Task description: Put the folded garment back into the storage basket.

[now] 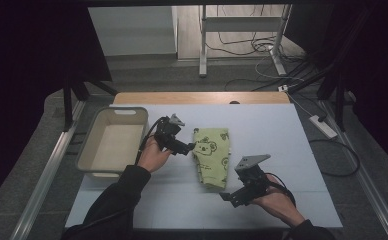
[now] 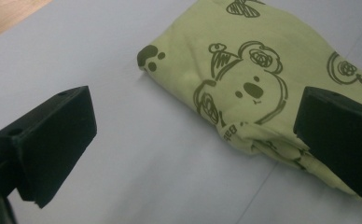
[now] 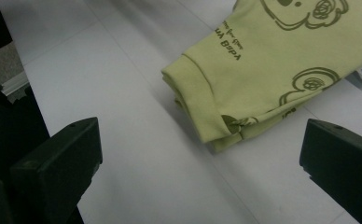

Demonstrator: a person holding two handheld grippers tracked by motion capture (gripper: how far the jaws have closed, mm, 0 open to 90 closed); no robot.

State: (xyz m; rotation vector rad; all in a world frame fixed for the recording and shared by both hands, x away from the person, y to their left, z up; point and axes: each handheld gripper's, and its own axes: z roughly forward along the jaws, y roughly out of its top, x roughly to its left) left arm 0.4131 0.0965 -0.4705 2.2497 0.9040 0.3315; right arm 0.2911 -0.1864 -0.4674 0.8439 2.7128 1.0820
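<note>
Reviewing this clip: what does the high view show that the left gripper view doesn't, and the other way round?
High view alone: the beige basin left of the garment, both hands with their tongs, left and right, and the floor cables beyond the table.

Left gripper view alone: close detail of the print, a koala face and a dark paw mark at the fabric's corner, with its own open jaws framing them.

Both: the folded green garment lying flat on the white tabletop, with neither pair of tongs gripping it.
</note>
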